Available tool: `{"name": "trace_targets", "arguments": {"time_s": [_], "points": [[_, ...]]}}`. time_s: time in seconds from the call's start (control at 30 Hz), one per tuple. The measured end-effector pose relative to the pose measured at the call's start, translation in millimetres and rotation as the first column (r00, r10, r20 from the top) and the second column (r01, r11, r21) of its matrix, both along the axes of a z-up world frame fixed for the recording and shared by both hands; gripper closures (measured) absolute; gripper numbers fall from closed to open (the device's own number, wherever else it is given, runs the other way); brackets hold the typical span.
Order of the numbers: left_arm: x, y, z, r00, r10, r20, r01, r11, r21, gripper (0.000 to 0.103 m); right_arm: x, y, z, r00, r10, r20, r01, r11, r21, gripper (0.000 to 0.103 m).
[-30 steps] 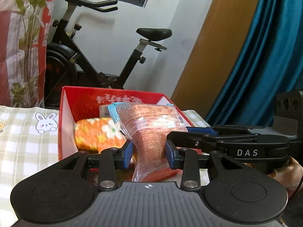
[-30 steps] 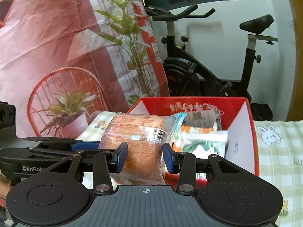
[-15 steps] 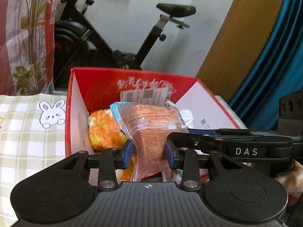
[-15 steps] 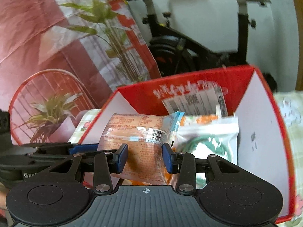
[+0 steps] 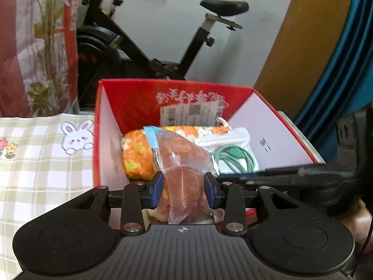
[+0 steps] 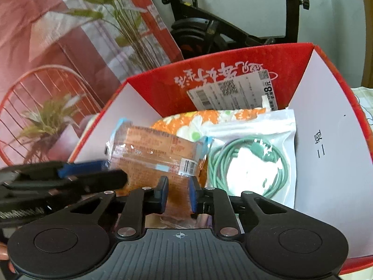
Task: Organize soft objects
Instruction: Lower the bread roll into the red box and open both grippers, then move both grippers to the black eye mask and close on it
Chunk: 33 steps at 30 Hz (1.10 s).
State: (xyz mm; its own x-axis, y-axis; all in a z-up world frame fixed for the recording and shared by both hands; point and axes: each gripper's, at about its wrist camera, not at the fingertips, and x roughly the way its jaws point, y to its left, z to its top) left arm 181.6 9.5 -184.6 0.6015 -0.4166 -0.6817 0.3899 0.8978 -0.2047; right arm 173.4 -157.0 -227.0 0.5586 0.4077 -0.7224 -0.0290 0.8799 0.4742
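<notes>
The left gripper (image 5: 184, 192) points forward and slightly down over the near edge of the red cardboard box with white inner walls (image 5: 106, 140). Its blue-padded jaws stand at a middling width, pressed against both sides of a clear plastic-wrapped orange-brown bread packet (image 5: 184, 163), which rises from between them and leans into the box. The right gripper (image 6: 178, 194) comes at the same packet (image 6: 153, 154) from the other side, tilted down into the box; its jaws are narrower and pinch the packet's lower end between the blue pads. In each wrist view the other gripper shows as a dark bar with a blue strip lying across the side of the picture, at the right in the left view (image 5: 291, 175) and at the left in the right view (image 6: 60, 177), so the two tools are close together and hold the packet jointly.

The packet sits within the box opening, above an orange flower-print fabric roll (image 5: 137, 154) and just beside a white zip pouch holding a coiled green cable (image 6: 251, 161). A white printed label (image 6: 233, 93) lies against the red back wall. The box stands on a green-and-white checked cloth with a rabbit print (image 5: 46, 154). Behind it stands a black exercise bike (image 5: 144, 46), with a teal curtain (image 5: 338, 70) at the right.
</notes>
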Motion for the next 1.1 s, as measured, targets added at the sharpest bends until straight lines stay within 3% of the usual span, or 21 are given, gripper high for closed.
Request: {"name": "trace_targets", "arguments": {"time_s": [0.33,0.5,0.77,1.1], "points": [[-8,-5,19,0.996,0.03,0.089,-0.032,0.999,0.022,0.064,-4,13,8,1.0,0.024,0.005,-0.023,0.999,-0.049,0.094],[-19,-7,25,0.993,0.028,0.112,-0.033,0.999,0.041,0.062,-14,6,26,0.998,0.012,0.054,-0.006,0.995,-0.103,0.082],[-52,-1,33,0.99,0.042,0.136,-0.051,0.997,0.065,0.037,-55,-3,60,0.989,0.024,0.149,0.006,0.98,-0.196,0.072],[-105,11,20,0.995,0.038,0.096,-0.042,0.998,0.04,0.035,-119,-13,72,0.98,0.003,0.201,0.032,0.985,-0.17,0.069]]}}
